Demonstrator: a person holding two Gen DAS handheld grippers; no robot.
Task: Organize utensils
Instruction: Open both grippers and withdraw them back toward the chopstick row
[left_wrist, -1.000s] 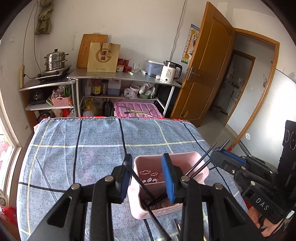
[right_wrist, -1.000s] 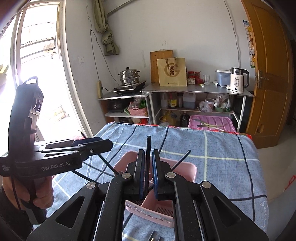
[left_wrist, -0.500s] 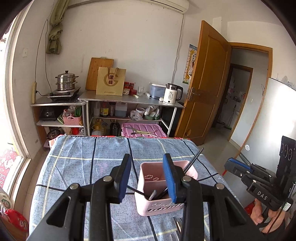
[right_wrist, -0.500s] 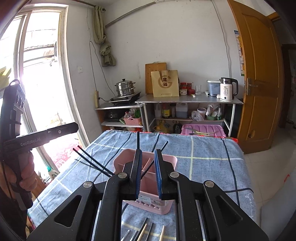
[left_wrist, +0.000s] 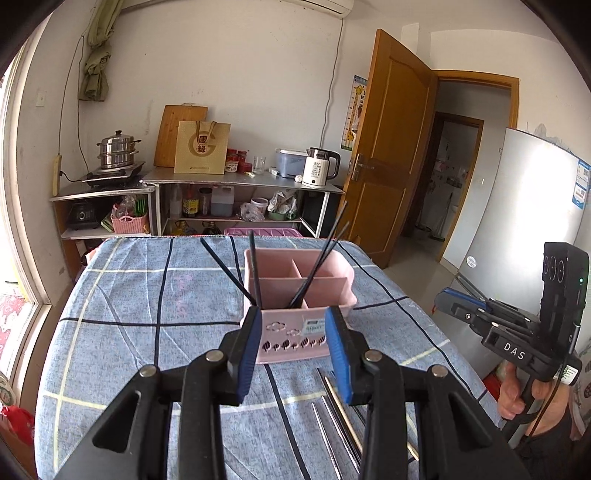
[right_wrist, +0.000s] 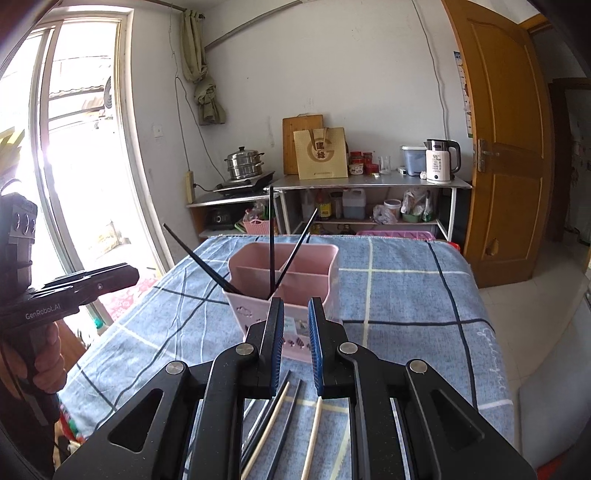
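A pink divided utensil holder (left_wrist: 299, 295) (right_wrist: 284, 273) stands on the blue checked tablecloth (left_wrist: 147, 295). Several black chopsticks (left_wrist: 317, 258) (right_wrist: 271, 240) lean in its near compartment. More chopsticks, metal, black and wooden, lie flat on the cloth in front of it (left_wrist: 340, 406) (right_wrist: 277, 417). My left gripper (left_wrist: 293, 350) is open and empty, just in front of the holder. My right gripper (right_wrist: 295, 343) is open a little and empty, also just short of the holder; it also shows in the left wrist view (left_wrist: 461, 306).
Metal shelves (left_wrist: 240, 184) with a kettle, steamer pot, paper bag and bottles stand beyond the table's far edge. A wooden door (left_wrist: 388, 147) and a fridge (left_wrist: 517, 221) are to the right. A window (right_wrist: 74, 166) is to the left.
Both grippers have pulled back and up from the holder. The right gripper has let go of the black chopstick it held, which now stands in the holder. The left has stayed open.
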